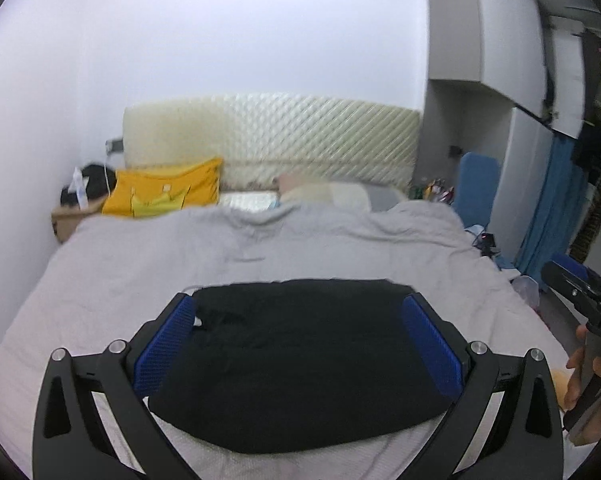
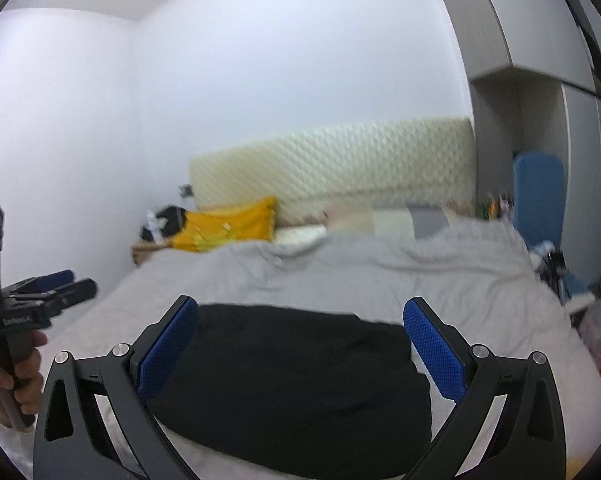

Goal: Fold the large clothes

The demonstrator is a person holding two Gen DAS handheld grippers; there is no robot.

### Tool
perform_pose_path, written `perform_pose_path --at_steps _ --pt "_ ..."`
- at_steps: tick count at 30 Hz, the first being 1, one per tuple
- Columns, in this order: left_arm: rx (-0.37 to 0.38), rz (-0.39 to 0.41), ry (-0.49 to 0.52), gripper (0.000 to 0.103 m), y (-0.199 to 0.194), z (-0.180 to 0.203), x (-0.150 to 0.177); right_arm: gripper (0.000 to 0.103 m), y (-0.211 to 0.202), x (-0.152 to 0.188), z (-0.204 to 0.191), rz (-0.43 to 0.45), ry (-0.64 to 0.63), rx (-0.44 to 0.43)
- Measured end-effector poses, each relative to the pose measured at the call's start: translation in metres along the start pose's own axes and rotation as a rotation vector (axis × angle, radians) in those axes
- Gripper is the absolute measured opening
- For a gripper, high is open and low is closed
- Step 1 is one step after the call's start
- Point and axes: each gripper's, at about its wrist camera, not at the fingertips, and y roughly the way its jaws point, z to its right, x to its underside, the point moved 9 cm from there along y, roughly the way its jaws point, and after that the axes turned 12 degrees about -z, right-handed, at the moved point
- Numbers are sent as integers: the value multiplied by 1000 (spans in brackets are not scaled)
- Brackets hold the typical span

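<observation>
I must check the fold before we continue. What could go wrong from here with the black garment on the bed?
1. Both grippers, left and right, are open and hold nothing, so the black garment may loosen by itself.
2. Its near edge looks rounded and uneven, so another fold may come out crooked.
3. The grey bedding is soft and wrinkled, so the garment may shift on it.

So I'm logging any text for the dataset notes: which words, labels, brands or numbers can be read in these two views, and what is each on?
"DAS", cut off by the picture's edge: white letters on the right gripper.
White lettering on the left gripper: too blurred to read.
Print on the yellow bag by the headboard: too blurred to read.
Nothing readable on the black garment.
</observation>
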Motion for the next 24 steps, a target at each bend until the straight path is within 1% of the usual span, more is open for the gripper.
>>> perform_pose_path --at_steps 1,2,5,6,9,12,16,19,22,24 --pt "11 13 12 103 -11 6 0 103 -15 -3 -8 25 1 -11" --pt "20 22 21 103 -20 10 0 103 -21 -4 -11 34 2 -19" --pt "8 70 33 103 -47 20 3 103 -48 0 -25 65 4 -41" --pt "10 81 37 103 -53 23 5 103 -55 3 -30 74 1 -44" --pt "50 102 49 103 -68 35 13 103 -72 11 -38 94 -5 -48" --pt "44 118 46 103 -76 41 21 103 -84 19 -46 110 -11 -49" --pt "34 107 43 103 -79 45 36 103 -91 34 -51 107 2 -50" --pt "36 76 40 103 -73 46 50 103 -90 49 -53 92 10 -31" --pt "19 54 30 103 -68 45 63 103 -81 66 -55 60 22 -33" --pt "35 28 16 103 -61 44 71 103 -76 76 -57 39 25 -36"
